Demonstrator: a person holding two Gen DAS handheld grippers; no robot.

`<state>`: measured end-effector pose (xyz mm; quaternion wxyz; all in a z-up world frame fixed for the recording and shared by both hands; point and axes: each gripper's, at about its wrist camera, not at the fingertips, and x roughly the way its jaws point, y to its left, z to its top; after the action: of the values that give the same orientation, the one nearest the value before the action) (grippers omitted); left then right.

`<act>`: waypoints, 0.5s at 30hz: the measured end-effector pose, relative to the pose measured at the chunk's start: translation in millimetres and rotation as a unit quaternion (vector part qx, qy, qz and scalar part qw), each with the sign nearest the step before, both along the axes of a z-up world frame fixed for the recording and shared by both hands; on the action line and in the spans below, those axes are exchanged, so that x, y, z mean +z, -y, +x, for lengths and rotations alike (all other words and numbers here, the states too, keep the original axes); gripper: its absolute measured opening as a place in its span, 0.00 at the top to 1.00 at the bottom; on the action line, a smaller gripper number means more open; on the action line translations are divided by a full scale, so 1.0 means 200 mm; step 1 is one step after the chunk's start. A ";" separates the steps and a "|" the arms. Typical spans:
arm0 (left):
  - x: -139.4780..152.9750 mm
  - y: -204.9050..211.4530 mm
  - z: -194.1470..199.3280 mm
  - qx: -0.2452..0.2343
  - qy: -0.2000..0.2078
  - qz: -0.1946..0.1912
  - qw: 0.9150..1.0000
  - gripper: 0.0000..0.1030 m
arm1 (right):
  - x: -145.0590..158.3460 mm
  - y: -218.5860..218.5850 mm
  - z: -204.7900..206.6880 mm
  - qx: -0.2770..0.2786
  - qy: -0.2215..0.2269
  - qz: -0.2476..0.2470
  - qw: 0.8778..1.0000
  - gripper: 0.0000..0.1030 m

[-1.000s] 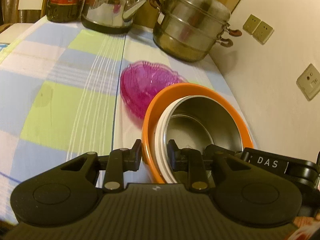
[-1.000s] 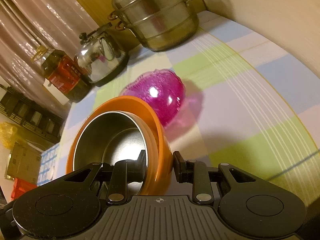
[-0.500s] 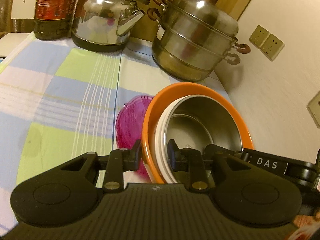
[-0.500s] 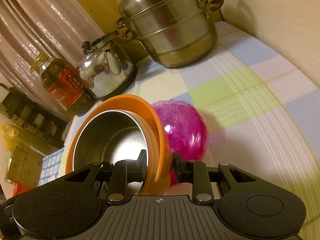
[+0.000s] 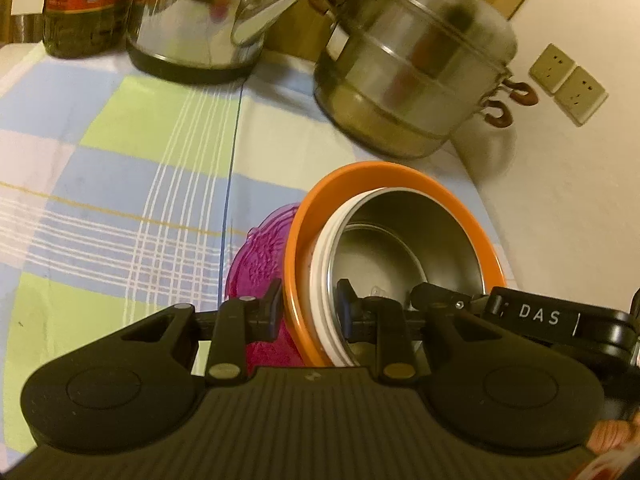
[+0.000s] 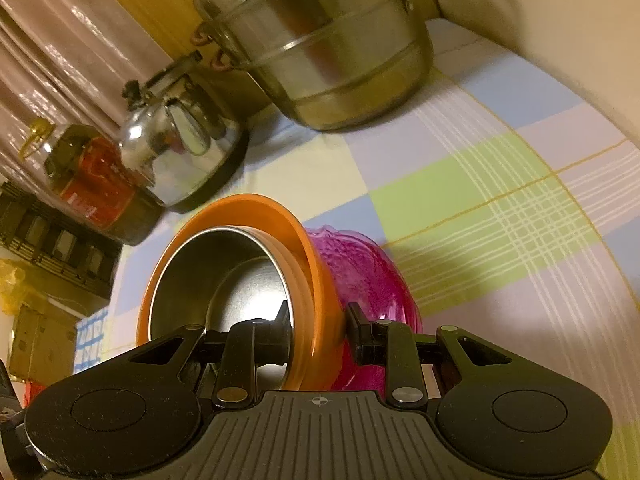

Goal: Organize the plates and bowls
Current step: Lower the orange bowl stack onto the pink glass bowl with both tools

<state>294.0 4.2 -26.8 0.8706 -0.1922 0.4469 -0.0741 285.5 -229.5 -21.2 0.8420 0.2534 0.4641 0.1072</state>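
A nested stack is held between both grippers: an orange bowl [image 5: 400, 172] with a white bowl [image 5: 320, 280] and a steel bowl [image 5: 400, 240] inside it. My left gripper [image 5: 308, 308] is shut on the stack's left rim. My right gripper [image 6: 318, 320] is shut on the opposite rim of the orange bowl [image 6: 256, 208]; the steel bowl [image 6: 224, 272] sits inside. A translucent pink bowl [image 5: 260, 256] lies on the tablecloth directly under the stack, also in the right wrist view [image 6: 368, 272]. Whether the stack touches it is unclear.
A steel steamer pot [image 5: 416, 64] stands at the back by the wall, a steel kettle [image 5: 200, 20] to its left, and a dark bottle with a red label [image 5: 80, 0] further left. The checked tablecloth [image 5: 120, 184] covers the table. Wall sockets [image 5: 568, 84] are at right.
Both grippers carried the bowl stack forward toward the pots. The pink bowl, earlier ahead of the stack, now lies beneath it.
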 end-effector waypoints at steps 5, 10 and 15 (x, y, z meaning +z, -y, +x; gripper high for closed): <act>-0.03 0.00 0.02 -0.002 -0.011 0.001 1.000 0.77 | -0.04 -0.01 0.03 0.003 -0.016 -0.003 1.000 0.73; -0.07 0.02 0.04 -0.001 -0.021 0.005 1.000 0.76 | -0.09 0.01 0.06 0.001 -0.031 0.004 1.000 0.73; -0.09 0.02 0.05 0.001 -0.027 0.004 1.000 0.76 | -0.12 0.01 0.09 0.001 -0.039 0.007 0.999 0.73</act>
<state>303.2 0.6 -45.6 0.8591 -0.1914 0.4702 -0.0659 303.0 -231.5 -45.2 0.8212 0.2628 0.4963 0.1011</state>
